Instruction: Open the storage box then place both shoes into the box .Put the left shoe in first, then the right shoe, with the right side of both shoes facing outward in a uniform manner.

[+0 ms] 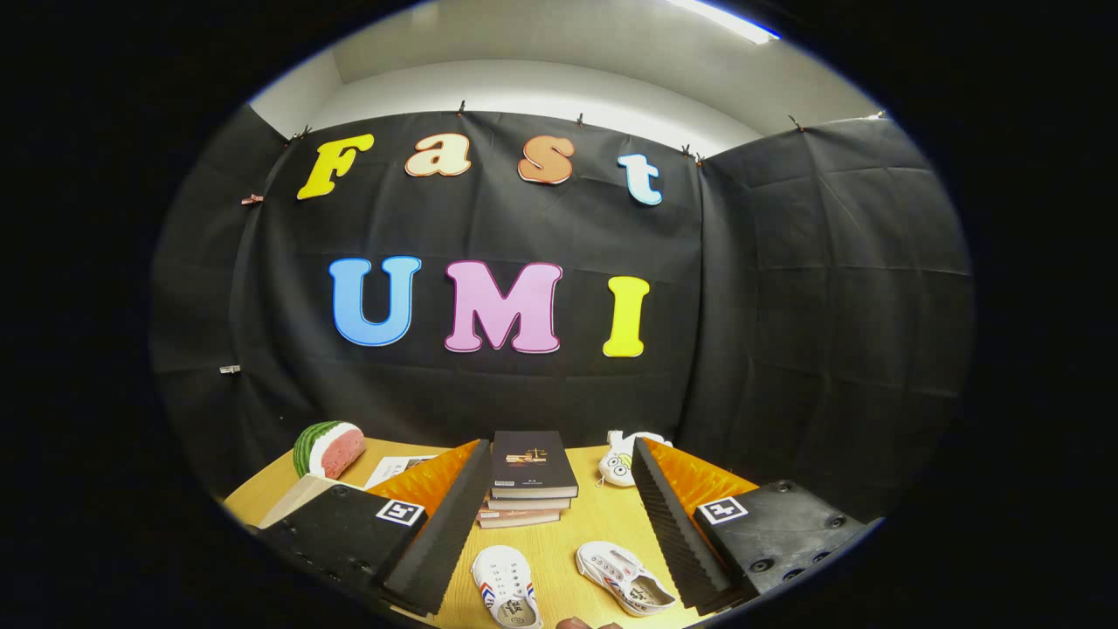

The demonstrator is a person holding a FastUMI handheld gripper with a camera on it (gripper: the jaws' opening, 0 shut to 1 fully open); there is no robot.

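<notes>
Shoes are the things of this task, and both lie on the wooden table (603,524) between the two fingers of the gripper (559,515). One white shoe (505,585), with red and blue stripes on its side, is nearer to the left finger. A second white shoe (622,577), with a dark print on its insole, is nearer to the right finger. They are near each other but do not touch. The jaws are spread wide and hold nothing; they hang above the table. Just beyond the shoes, also between the fingers, a stack of books (527,480) stands with a dark book on top. Beyond the left finger a watermelon slice (327,449) rests on the table, with a sheet of paper (397,468) just beside it. Beyond the right finger a small white toy with big eyes (622,461) lies near the black cloth wall.
</notes>
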